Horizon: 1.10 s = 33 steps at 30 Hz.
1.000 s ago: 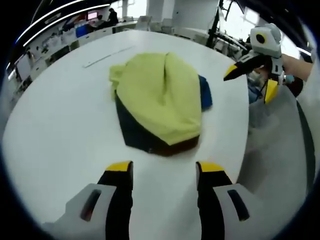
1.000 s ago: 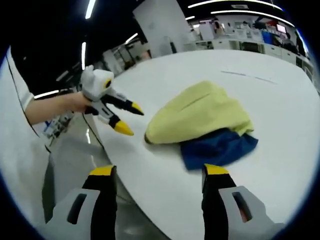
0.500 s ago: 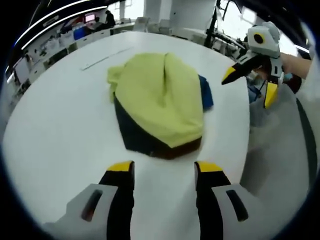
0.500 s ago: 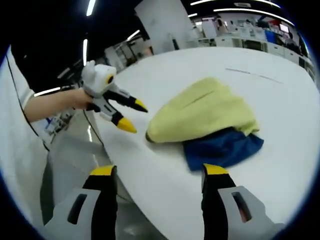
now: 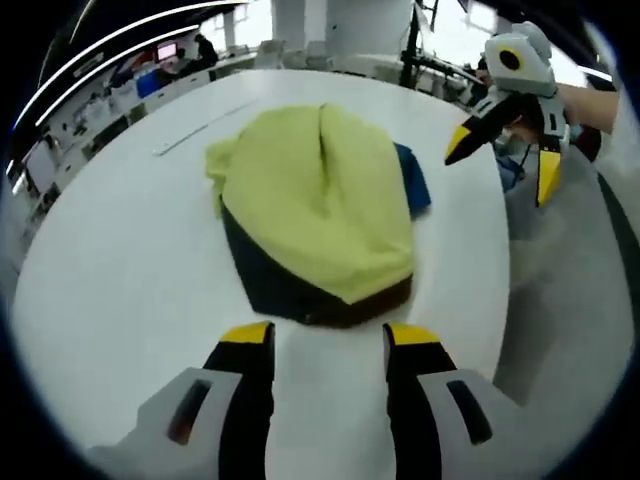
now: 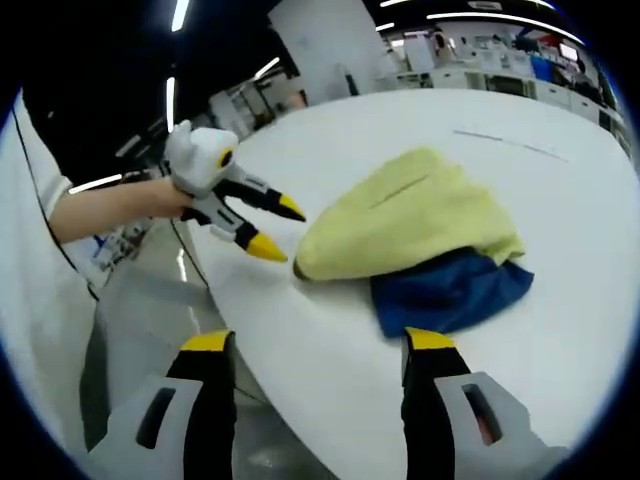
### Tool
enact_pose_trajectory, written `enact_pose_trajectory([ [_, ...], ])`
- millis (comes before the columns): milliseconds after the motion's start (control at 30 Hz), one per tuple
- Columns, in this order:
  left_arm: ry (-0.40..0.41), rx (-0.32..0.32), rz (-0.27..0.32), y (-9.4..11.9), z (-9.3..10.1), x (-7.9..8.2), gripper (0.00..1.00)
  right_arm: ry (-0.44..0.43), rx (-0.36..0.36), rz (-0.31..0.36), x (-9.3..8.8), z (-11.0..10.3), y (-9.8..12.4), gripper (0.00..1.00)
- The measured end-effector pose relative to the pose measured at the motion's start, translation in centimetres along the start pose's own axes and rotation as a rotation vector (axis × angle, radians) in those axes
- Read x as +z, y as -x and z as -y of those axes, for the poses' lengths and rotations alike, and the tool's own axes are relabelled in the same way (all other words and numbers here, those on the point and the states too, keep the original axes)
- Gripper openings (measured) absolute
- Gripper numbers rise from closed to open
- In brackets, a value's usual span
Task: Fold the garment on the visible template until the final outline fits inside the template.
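Observation:
A folded yellow-green garment point(image 5: 320, 195) lies on the white table point(image 5: 110, 250), over a dark blue layer point(image 5: 265, 285) that pokes out at its near and right edges. In the right gripper view the same yellow garment point(image 6: 415, 215) rests on the blue cloth point(image 6: 450, 290). My left gripper point(image 5: 320, 345) is open, its yellow-tipped jaws just short of the garment's near edge; seen from the right gripper view, the left gripper point(image 6: 272, 228) hovers beside the garment's left end. My right gripper point(image 6: 318, 350) is open and empty; the right gripper point(image 5: 500, 155) hangs to the garment's right.
A thin line marking point(image 5: 195, 125) runs across the table beyond the garment. The table's curved edge point(image 5: 500, 300) drops to grey floor at the right. A person's arm point(image 6: 100, 215) holds the left gripper. Desks and lights fill the background.
The left gripper's camera has edged closer to the garment. In the right gripper view, the left gripper has moved toward the garment's left end. The garment itself is unmoved.

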<state>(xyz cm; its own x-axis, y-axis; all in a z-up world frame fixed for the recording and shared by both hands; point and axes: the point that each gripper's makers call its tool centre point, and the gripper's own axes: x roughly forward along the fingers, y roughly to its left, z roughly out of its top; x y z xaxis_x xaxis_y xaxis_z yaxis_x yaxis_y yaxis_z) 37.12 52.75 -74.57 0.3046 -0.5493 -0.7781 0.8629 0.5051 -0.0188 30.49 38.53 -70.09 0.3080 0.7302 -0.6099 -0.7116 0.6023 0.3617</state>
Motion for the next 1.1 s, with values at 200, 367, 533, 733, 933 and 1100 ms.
enact_pose_trajectory([
  [200,-0.021,-0.003,-0.014,-0.4,0.0,0.0,0.38,-0.003,0.002,0.001,0.1,0.1,-0.1,0.66],
  [367,-0.032,-0.004,-0.019,-0.6,0.1,-0.2,0.37,-0.009,0.004,0.003,0.1,0.1,-0.2,0.65],
  [533,-0.058,0.002,-0.035,-0.9,0.2,-0.4,0.36,-0.011,0.006,0.002,0.0,0.1,-0.3,0.65],
  [733,-0.113,0.006,-0.046,-1.3,0.4,-0.3,0.34,-0.014,0.008,0.001,-0.1,0.0,-0.3,0.65],
  [933,-0.132,0.011,-0.044,-2.1,0.6,-0.2,0.30,-0.019,0.006,-0.002,-0.3,0.0,-0.2,0.65],
  [1100,-0.144,0.014,-0.049,-2.2,0.6,-0.1,0.26,-0.023,0.004,0.000,-0.4,0.0,-0.1,0.64],
])
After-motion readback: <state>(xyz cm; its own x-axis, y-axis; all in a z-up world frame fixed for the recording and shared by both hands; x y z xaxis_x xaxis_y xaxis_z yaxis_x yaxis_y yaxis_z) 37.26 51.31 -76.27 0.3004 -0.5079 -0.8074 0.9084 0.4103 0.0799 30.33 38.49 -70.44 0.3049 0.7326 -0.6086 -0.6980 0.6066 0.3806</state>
